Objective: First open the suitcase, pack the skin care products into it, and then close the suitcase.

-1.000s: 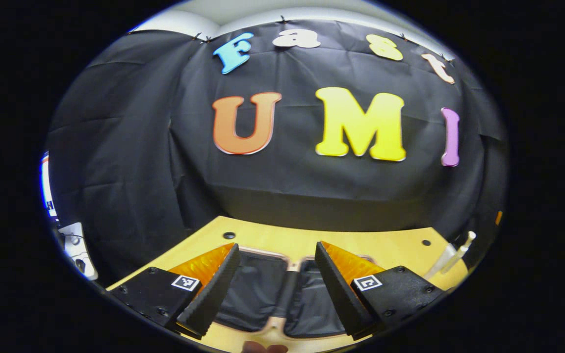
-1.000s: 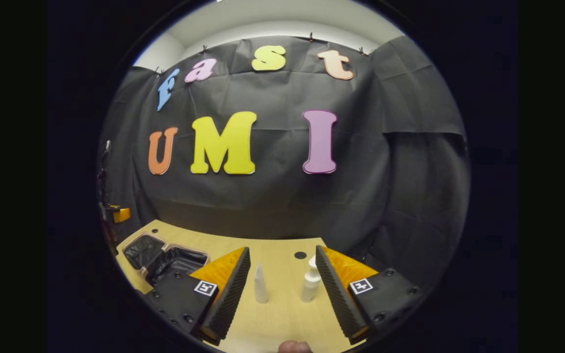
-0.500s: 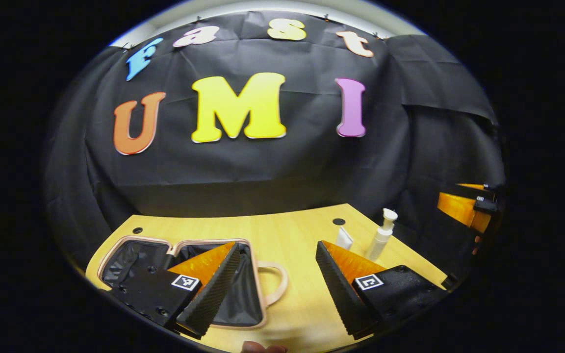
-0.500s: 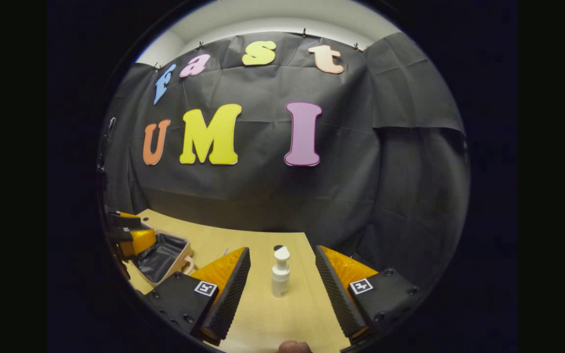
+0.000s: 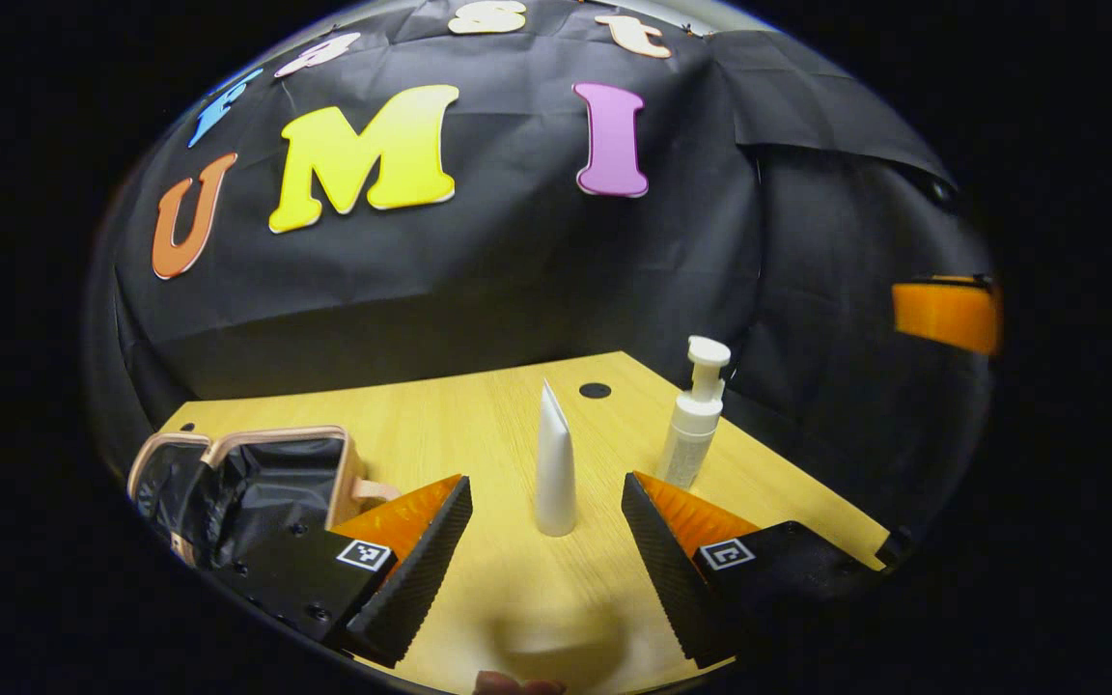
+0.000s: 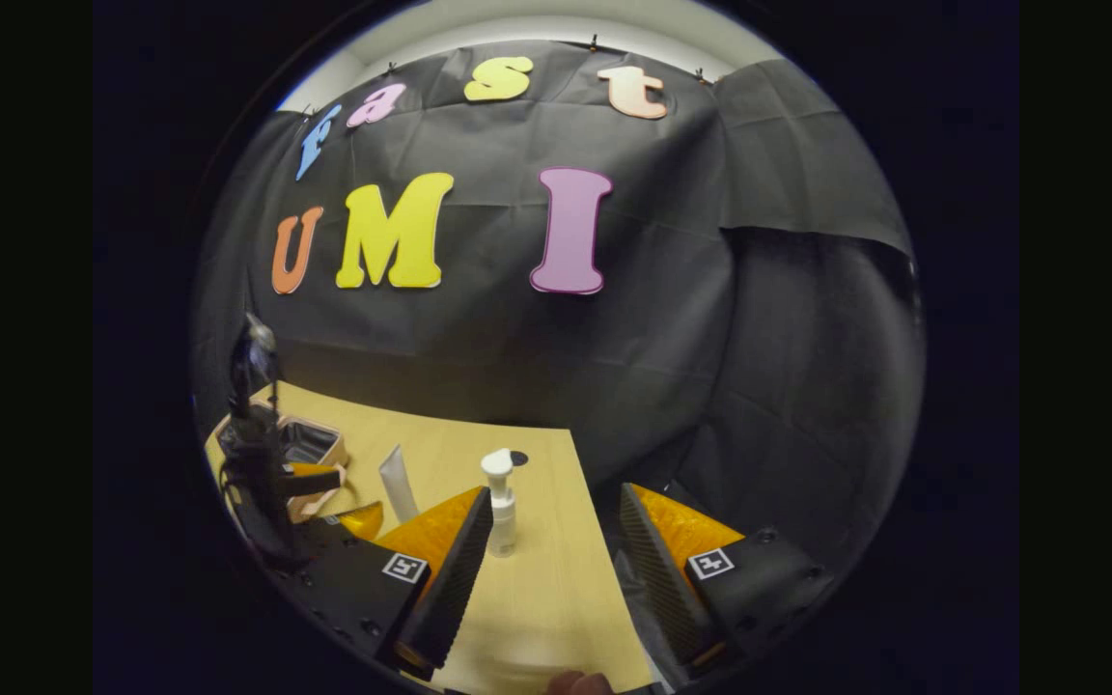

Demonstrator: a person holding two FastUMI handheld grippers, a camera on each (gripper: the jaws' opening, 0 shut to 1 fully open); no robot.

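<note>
Standing upright on the wooden table (image 5: pixel 479 434), a white tube (image 5: pixel 555 468) sits ahead of the left gripper (image 5: pixel 546 569), in line with the gap between its fingers, which are spread wide and hold nothing. Just to the tube's right and a little farther back stands a white pump bottle (image 5: pixel 694 425), also upright, apart from the tube. The suitcase (image 5: pixel 257 473) lies open at the left of the left gripper view, its dark lining showing inside a pale rim and a handle sticking out toward the tube; nothing from the skin care set can be seen inside it (part of its inside is hidden behind the gripper's left finger).

In the right gripper view the right gripper (image 6: pixel 556 579) is likewise spread apart and empty. The pump bottle (image 6: pixel 500 502) stands just beside its left finger, near the table's (image 6: pixel 546 579) right edge. The tube (image 6: pixel 398 483) stands farther left, and the open suitcase (image 6: pixel 310 444) lies beyond it, with the left gripper (image 6: pixel 344 497) in front of it.
</note>
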